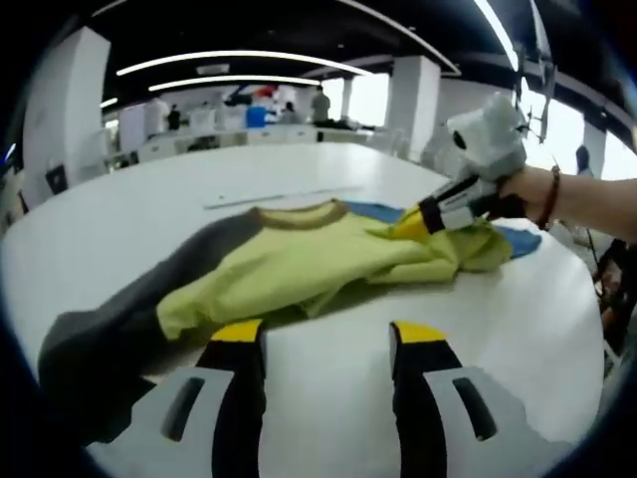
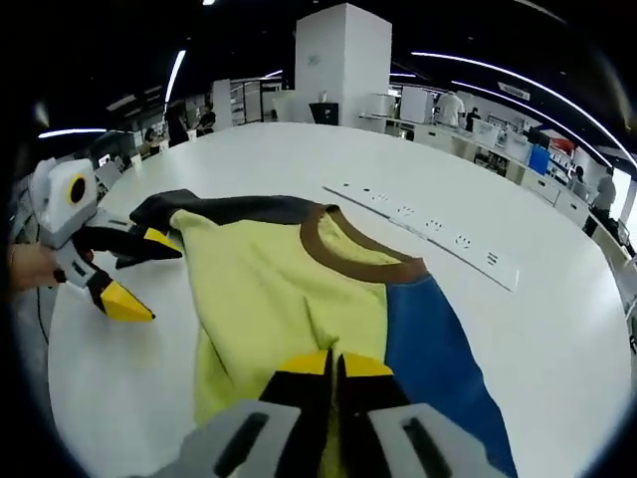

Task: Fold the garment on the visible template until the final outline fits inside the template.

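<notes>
A yellow-green sweatshirt with dark grey sleeves and a brown collar band lies rumpled on a white table, spread partly over a blue template that shows along its lower-right edge in the right gripper view. In that view the collar sits just above centre, one grey sleeve stretches toward the upper left, and the yellow body runs down to the bottom of the frame. The right gripper, rising from the bottom centre, has its yellow-tipped jaws pressed together with the sweatshirt's yellow fabric pinched between them, just beside the blue edge. In the left gripper view the same gripper enters from the right, held by a hand, with bunched fabric at its tip. The left gripper, at the bottom centre of its own view, has its jaws spread wide over bare table, holding nothing; the sweatshirt's near hem lies just above its tips, and the grey sleeve trails to the lower left. In the right gripper view this gripper sits at the left, open, beside the grey sleeve. A strip of sockets runs across the table beyond the collar.
</notes>
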`<state>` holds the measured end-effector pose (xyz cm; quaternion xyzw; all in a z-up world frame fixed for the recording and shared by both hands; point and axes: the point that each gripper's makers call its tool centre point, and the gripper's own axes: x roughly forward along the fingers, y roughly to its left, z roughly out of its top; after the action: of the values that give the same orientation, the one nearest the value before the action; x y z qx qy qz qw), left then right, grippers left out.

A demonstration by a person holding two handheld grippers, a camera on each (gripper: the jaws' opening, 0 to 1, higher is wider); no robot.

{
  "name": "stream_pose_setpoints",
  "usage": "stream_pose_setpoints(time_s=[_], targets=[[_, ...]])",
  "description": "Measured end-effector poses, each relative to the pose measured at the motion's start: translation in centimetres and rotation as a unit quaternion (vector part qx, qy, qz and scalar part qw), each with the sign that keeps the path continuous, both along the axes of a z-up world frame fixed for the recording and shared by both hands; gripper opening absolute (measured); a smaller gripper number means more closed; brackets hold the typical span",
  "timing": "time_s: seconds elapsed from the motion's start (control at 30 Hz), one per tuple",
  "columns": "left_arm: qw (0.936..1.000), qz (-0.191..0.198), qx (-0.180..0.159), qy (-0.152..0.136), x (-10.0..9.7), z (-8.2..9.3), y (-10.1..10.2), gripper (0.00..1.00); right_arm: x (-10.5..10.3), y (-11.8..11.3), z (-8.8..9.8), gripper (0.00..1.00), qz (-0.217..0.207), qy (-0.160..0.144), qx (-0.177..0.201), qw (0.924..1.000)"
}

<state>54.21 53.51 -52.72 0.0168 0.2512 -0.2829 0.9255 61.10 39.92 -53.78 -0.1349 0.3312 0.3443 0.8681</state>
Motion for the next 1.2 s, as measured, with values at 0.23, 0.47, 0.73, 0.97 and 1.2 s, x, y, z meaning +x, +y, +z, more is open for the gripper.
stream_pose_setpoints(time_s=[0.23, 0.47, 0.73, 0.97, 1.2], targets=[[0.9998, 0.014, -0.012, 0.009, 1.1, -0.4, 0.0, 0.32, -0.3, 0.1, 0.1, 0.0, -0.007, 0.0, 0.004, 1.0], [0.9983, 0.037, -0.039, 0.02, 2.2, -0.5, -0.4, 0.26, -0.4, 0.0, 0.1, 0.0, -0.015, -0.002, 0.013, 0.9998], [0.9968, 0.066, -0.036, 0.026, 3.0, -0.8, -0.1, 0.07, -0.3, 0.0, 0.1, 0.0, -0.026, 0.008, 0.031, 0.9992], [0.9984, 0.055, -0.004, 0.013, 3.0, -0.8, -0.2, 0.0, -0.2, -0.1, 0.1, 0.01, -0.033, 0.014, 0.036, 0.9987], [0.9985, 0.05, -0.003, 0.021, 2.6, -0.8, 0.0, 0.0, 0.4, -0.8, 0.3, 0.17, -0.068, 0.033, 0.067, 0.9949]])
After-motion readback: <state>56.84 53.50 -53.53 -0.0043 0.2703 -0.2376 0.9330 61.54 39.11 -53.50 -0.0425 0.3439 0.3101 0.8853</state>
